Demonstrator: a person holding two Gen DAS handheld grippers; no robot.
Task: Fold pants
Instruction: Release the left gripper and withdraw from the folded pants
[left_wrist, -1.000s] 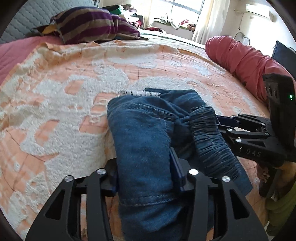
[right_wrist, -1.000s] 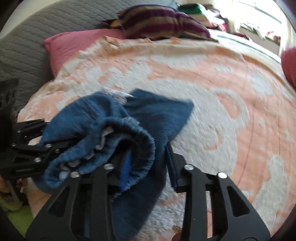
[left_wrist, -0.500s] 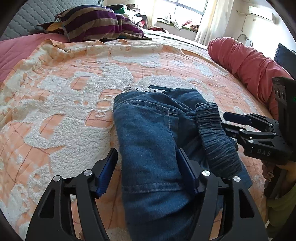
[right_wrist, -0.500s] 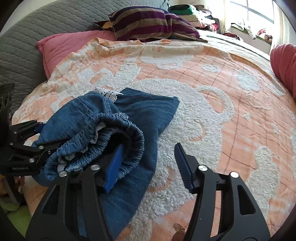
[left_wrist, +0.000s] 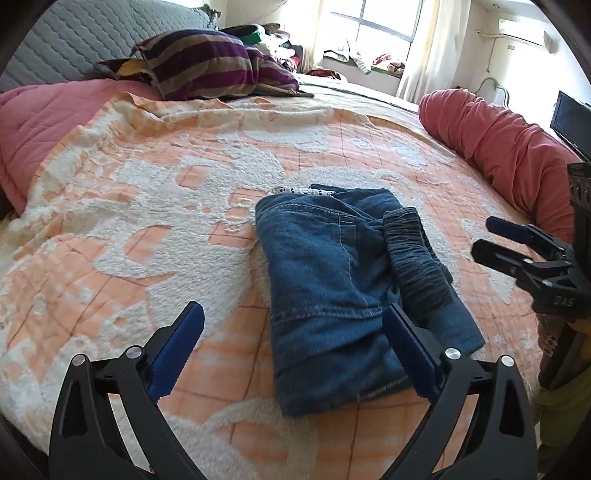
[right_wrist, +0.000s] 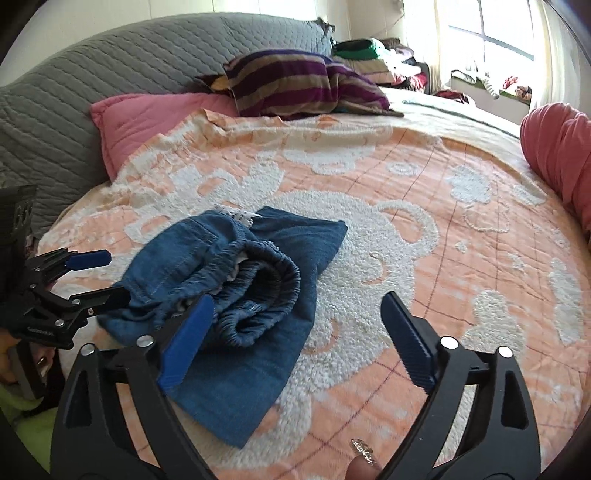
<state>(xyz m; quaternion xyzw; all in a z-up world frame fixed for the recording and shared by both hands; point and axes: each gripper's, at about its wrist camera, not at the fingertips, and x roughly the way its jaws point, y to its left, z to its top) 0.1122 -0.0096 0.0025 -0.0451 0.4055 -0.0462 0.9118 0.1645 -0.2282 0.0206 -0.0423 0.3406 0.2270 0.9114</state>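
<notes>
Denim: I count one folded pants (left_wrist: 332, 280) on the bed (left_wrist: 147, 206); my left gripper (left_wrist: 291, 332) and right gripper (right_wrist: 295, 328), jaws opening, pinch nothing.

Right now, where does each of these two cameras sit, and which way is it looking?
Left wrist: sits on the left gripper, looks down along its opening fingers, nothing gripped, at the folded pants on the bed; the right gripper shows at the right edge.
Right wrist: sits on the right gripper, also opening and empty, facing the pants from the waistband side; the left gripper and a fingertip show.
Shared: pants, bed, striped pillow, red bolster, window.
</notes>
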